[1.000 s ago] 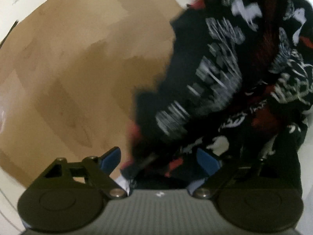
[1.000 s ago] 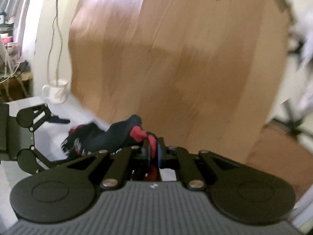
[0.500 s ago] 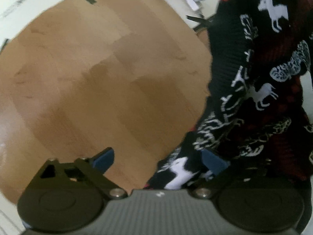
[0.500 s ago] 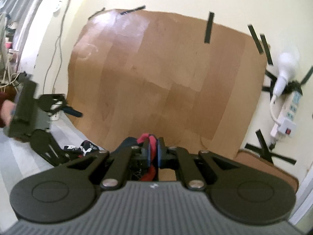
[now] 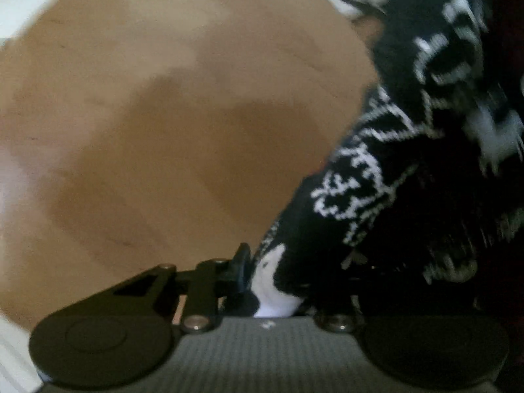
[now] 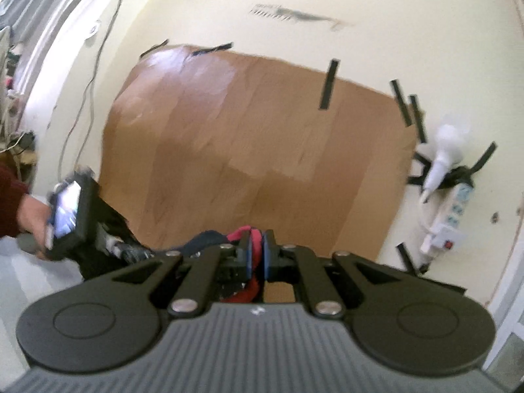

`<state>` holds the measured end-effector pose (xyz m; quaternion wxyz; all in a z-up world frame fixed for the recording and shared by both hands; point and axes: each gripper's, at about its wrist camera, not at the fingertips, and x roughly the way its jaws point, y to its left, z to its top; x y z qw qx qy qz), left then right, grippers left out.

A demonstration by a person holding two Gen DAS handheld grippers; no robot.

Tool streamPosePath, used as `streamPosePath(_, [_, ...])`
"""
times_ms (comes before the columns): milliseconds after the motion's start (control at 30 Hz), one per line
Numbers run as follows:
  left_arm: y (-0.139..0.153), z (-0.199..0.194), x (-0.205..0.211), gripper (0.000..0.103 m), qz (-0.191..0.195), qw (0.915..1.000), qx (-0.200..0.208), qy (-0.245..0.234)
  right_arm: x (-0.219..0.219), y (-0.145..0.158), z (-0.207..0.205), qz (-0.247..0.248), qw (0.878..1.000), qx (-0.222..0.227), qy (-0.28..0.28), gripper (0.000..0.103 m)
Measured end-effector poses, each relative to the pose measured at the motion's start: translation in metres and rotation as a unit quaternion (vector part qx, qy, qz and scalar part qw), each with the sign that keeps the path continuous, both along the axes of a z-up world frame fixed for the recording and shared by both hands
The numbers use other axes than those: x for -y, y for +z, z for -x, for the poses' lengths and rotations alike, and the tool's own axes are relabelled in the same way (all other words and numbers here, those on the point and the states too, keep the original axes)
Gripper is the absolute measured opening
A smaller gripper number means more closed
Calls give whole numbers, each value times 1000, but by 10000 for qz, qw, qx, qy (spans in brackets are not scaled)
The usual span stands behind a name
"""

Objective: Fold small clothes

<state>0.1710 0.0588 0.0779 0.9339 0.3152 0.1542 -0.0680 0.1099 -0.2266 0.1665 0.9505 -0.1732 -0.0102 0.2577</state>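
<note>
A small black knit sweater (image 5: 409,163) with white and red patterns hangs in the air on the right of the left wrist view. My left gripper (image 5: 262,281) is shut on its lower edge; the right finger is hidden by the fabric. In the right wrist view my right gripper (image 6: 257,255) is shut on a red-trimmed edge of the same sweater (image 6: 242,232), held up high. The left gripper with the person's hand (image 6: 68,213) shows at the left of that view, with dark fabric hanging between the two.
A brown cardboard sheet (image 6: 262,150) is taped to the cream wall. A white power strip (image 6: 455,206) and a white plug hang at the right. Cables run down the wall at the left. A pale surface lies at the lower left.
My left gripper went from open to shut on the sweater's edge. My right gripper lifted higher with the sweater. The left gripper moved closer to the right one.
</note>
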Motion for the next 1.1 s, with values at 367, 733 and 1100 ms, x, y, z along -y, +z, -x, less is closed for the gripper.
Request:
streamPosePath(367, [169,145,4,22,572,9767,1991,565,25,106,60,-885,9872,1307,-212,9])
streamPosePath(733, [268,232,26,24,300,9447,3076,1096,44,199,94,-1102,9799,1629,-327,9])
streamPosePath(1100, [164,132,23,35,4,9860,1179,1177,8,114,-22,-645,9963,289,-481,9])
